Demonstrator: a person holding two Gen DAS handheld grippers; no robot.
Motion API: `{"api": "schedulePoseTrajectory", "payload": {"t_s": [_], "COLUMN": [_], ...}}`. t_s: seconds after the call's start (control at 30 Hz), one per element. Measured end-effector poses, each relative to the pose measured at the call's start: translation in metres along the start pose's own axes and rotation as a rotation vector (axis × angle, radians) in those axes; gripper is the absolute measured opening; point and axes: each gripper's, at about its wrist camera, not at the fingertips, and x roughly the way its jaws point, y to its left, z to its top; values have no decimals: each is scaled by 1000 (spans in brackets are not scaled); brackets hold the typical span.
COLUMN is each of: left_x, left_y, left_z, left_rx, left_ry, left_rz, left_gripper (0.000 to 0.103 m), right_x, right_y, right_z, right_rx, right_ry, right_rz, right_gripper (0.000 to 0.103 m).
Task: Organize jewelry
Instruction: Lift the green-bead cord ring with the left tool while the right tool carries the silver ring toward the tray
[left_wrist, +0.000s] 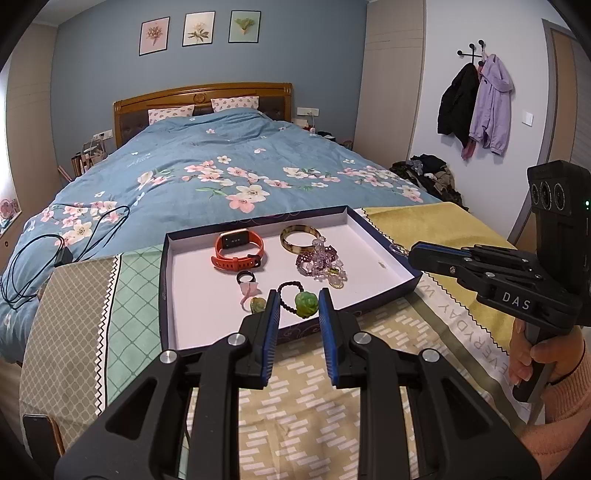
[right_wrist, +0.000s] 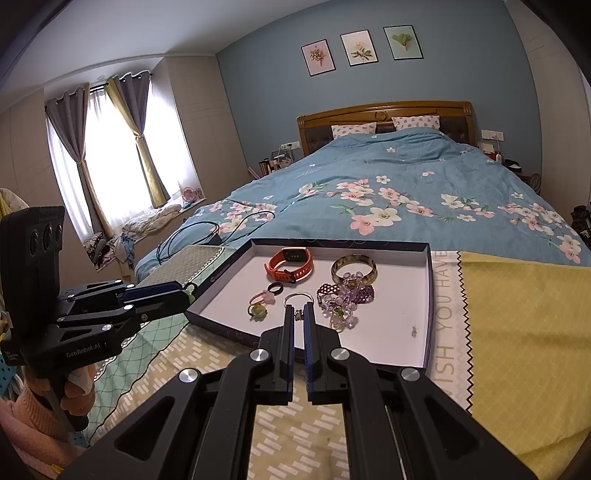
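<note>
A shallow dark-rimmed tray (left_wrist: 166, 280) (right_wrist: 430, 295) lies on the patterned cloth. It holds an orange watch (left_wrist: 238, 249) (right_wrist: 291, 264), an amber bangle (left_wrist: 300, 239) (right_wrist: 353, 268), purple bead jewelry (left_wrist: 321, 262) (right_wrist: 341, 297), a black ring (left_wrist: 245, 277) (right_wrist: 275, 287) and a pink-and-green piece (left_wrist: 255, 301) (right_wrist: 258, 306). My left gripper (left_wrist: 298, 304) is shut on a green bead on a black bracelet (left_wrist: 306, 303), held above the tray's near edge. My right gripper (right_wrist: 298, 314) is shut on a small charm with a metal ring (right_wrist: 298, 298), over the tray's near edge.
A bed with a blue floral duvet (left_wrist: 221, 166) lies behind the tray, with black cables (left_wrist: 44, 251) at its left. A yellow cloth (right_wrist: 517, 314) covers the right side. A phone (left_wrist: 40, 428) lies at the near left corner.
</note>
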Motion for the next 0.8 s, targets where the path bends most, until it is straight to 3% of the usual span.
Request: {"api": "schedulePoseTrajectory", "payload": {"t_s": [0.8], "left_x": [10], "left_y": [4], "left_z": [10], "left_rx": [-8], "left_ry": [-6], "left_rz": [17], "left_gripper": [22], "right_x": [7], "right_y": [-2], "right_z": [12], "right_rx": [-10], "right_ry": [-14], "right_rz": [-4], "right_gripper": [3]}}
